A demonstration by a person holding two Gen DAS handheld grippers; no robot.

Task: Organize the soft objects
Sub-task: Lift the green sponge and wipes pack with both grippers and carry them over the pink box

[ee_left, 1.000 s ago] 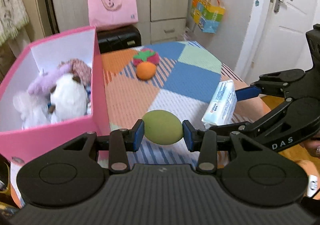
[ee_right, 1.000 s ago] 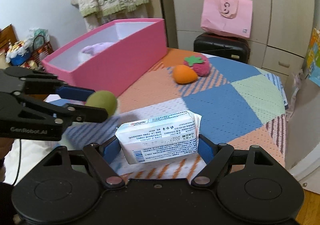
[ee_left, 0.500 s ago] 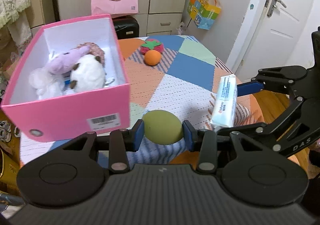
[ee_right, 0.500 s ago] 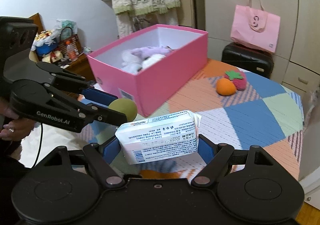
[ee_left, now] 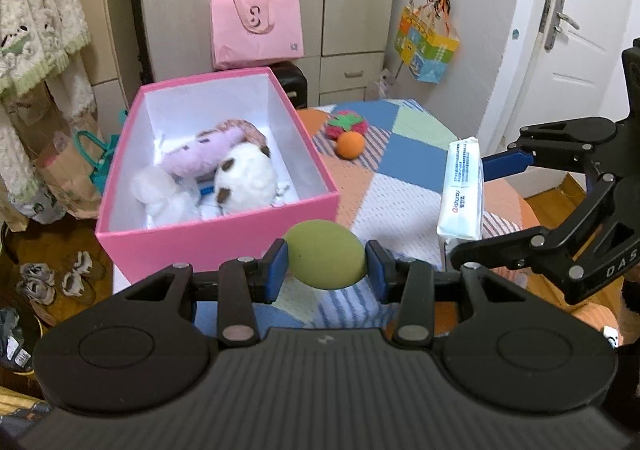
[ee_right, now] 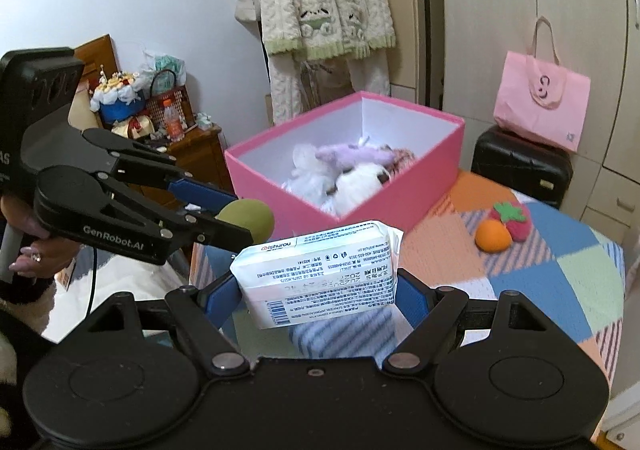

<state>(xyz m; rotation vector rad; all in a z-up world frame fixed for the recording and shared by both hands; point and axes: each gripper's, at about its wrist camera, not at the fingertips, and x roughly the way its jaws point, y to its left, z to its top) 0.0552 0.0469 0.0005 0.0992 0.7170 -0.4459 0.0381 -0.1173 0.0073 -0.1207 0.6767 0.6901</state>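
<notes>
My left gripper is shut on a green soft ball and holds it in the air just in front of the near wall of the pink box. The ball also shows in the right wrist view. My right gripper is shut on a white tissue pack, raised above the table; the pack also shows at the right of the left wrist view. The box holds several plush toys.
An orange soft ball and a red plush strawberry lie on the patchwork tablecloth beyond the box. A black case with a pink bag stands behind the table. Shoes lie on the floor at left.
Both grippers have risen and pulled back from the table with their loads still held. The box interior now shows from above, and the left gripper has come in front of the box.
</notes>
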